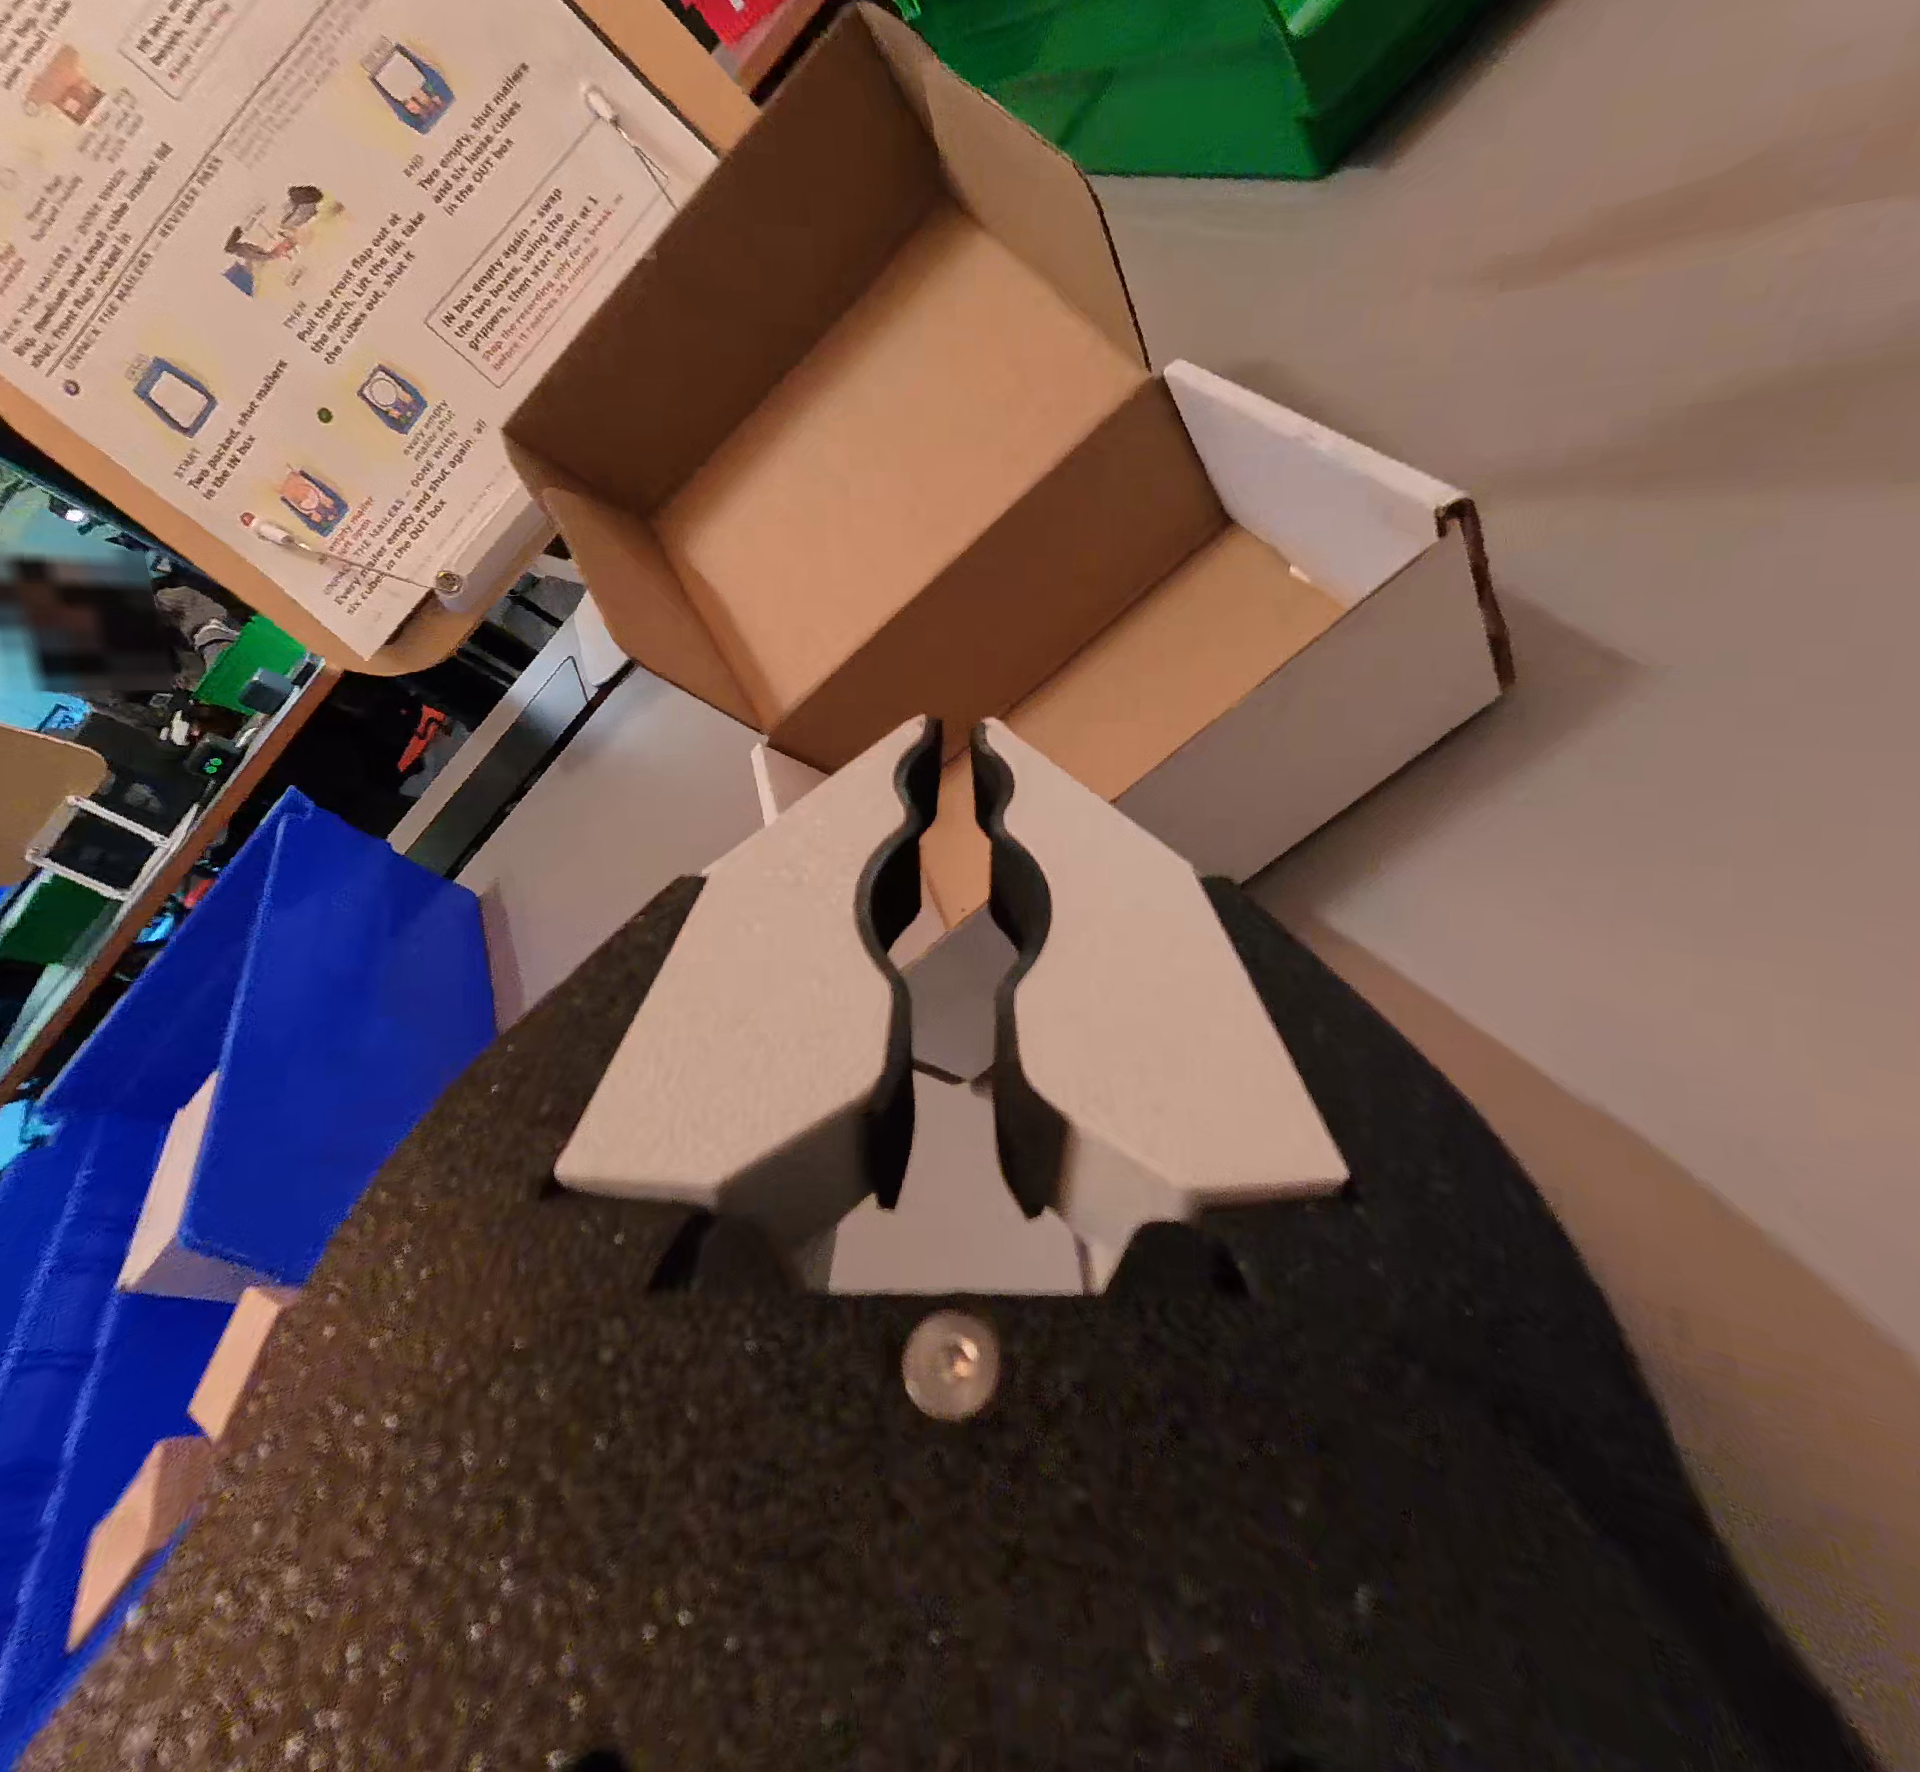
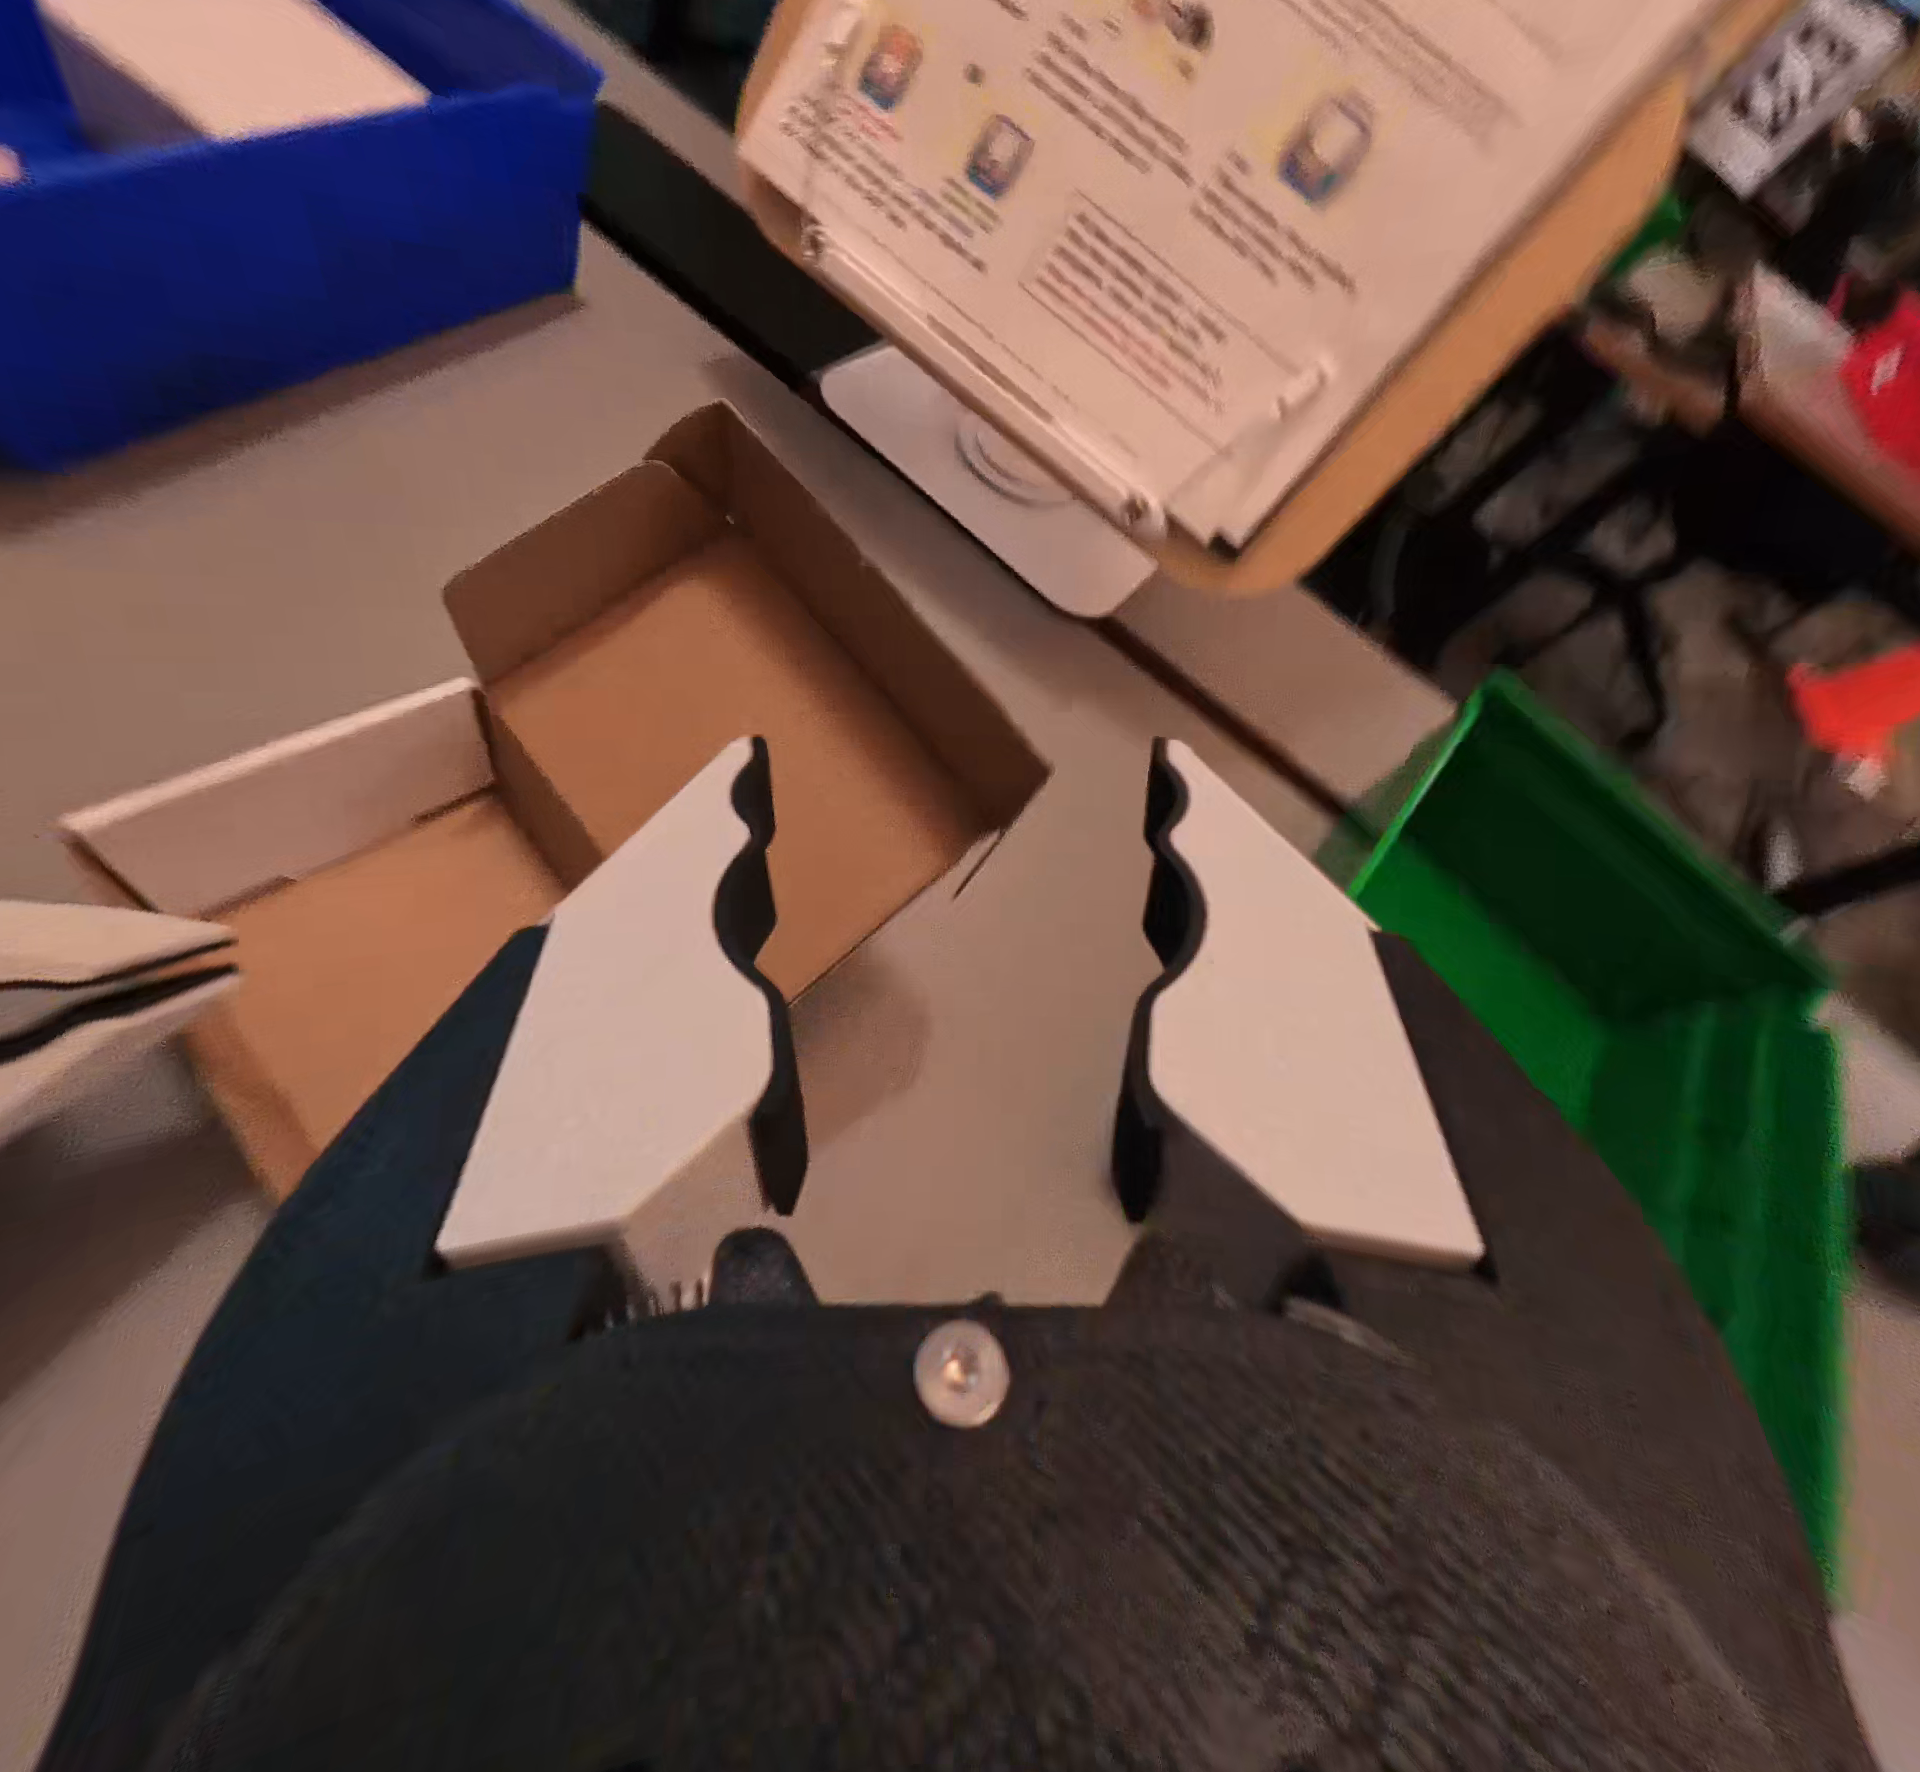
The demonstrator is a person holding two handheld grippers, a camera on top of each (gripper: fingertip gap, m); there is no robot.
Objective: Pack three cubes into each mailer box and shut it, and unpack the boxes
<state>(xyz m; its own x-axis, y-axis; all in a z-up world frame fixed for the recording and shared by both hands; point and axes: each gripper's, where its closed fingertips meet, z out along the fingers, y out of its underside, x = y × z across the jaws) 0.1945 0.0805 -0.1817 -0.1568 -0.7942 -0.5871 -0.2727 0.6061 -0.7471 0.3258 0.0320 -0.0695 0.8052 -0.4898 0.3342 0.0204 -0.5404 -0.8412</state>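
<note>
A white mailer box (image 1: 1351, 673) stands open on the grey table, its brown lid (image 1: 831, 288) raised. No cube shows inside it. My left gripper (image 1: 956, 735) is shut on the box's near side wall, with a strip of cardboard between the fingers. My right gripper (image 2: 961, 756) is open and empty, a little above the table beside the lid (image 2: 748, 673) of the same box (image 2: 343, 953). The left gripper's fingers (image 2: 104, 974) show at the left edge of the right wrist view, at the box wall.
A blue bin (image 2: 291, 268) holds a closed white mailer box (image 2: 218, 49). In the left wrist view it (image 1: 291, 1047) also holds pale tan blocks (image 1: 135, 1535). A green bin (image 1: 1143, 29) (image 2: 1662, 1047) stands on the other side. An instruction sheet on a board (image 2: 1143, 112) stands behind the box. It is some 12 cm from my right tips to the lid (image 2: 748, 673).
</note>
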